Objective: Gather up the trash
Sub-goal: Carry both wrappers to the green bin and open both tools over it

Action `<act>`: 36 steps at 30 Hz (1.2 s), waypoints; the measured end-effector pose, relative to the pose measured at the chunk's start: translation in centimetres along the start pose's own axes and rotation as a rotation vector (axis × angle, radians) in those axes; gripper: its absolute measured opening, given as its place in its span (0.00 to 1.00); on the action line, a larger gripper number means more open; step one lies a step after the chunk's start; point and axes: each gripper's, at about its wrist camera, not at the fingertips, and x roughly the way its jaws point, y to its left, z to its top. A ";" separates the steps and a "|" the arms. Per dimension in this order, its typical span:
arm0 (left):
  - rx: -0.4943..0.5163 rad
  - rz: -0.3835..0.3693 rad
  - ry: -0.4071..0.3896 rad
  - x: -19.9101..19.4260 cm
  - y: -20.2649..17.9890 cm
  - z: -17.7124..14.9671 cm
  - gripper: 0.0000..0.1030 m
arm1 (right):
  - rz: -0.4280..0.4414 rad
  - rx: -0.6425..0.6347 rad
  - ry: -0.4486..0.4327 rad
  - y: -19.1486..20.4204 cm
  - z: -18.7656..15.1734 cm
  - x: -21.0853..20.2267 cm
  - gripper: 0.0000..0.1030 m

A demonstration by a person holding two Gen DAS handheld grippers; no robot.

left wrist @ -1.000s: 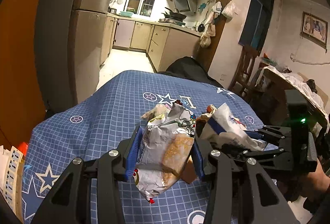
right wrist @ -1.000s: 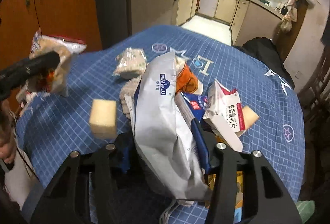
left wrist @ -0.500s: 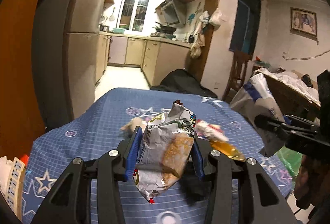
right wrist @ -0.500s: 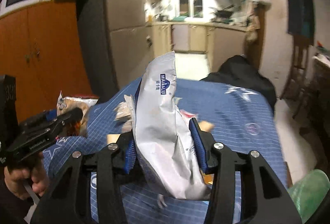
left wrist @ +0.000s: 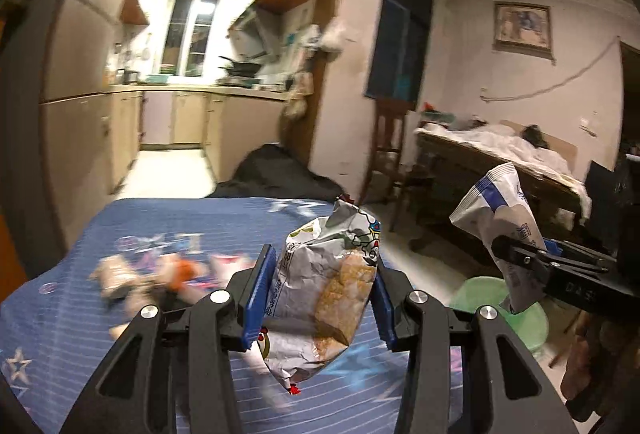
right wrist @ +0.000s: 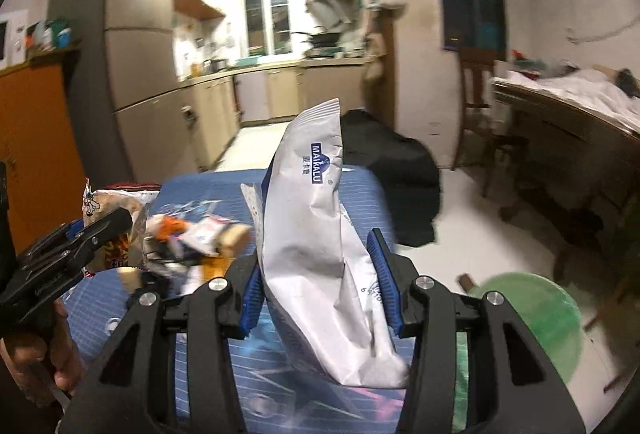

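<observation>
My left gripper (left wrist: 320, 294) is shut on a crumpled silver snack wrapper (left wrist: 324, 286) and holds it above the blue checked tablecloth (left wrist: 100, 314). My right gripper (right wrist: 318, 278) is shut on a tall white and blue MAIKALU bag (right wrist: 320, 234), lifted off the table; that bag also shows at the right of the left wrist view (left wrist: 500, 226). A green bin (right wrist: 536, 318) stands on the floor at the right, below the bag, and shows in the left wrist view (left wrist: 524, 314). A blurred pile of leftover wrappers (left wrist: 160, 274) lies on the cloth.
The table's right edge drops to a pale floor. A black bag (right wrist: 392, 174) lies on the floor behind the table. A wooden chair (left wrist: 390, 146) and a cluttered side table (left wrist: 500, 162) stand at the right. A fridge and orange cabinet stand at the left.
Both grippers have risen and swung right with their wrappers. The pile on the cloth has slid left in view, and the green bin has come into view at the right.
</observation>
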 end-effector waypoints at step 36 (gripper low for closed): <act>0.181 -0.344 0.390 29.7 -31.9 -9.6 0.45 | -0.288 0.385 0.392 -28.3 -8.3 3.5 0.45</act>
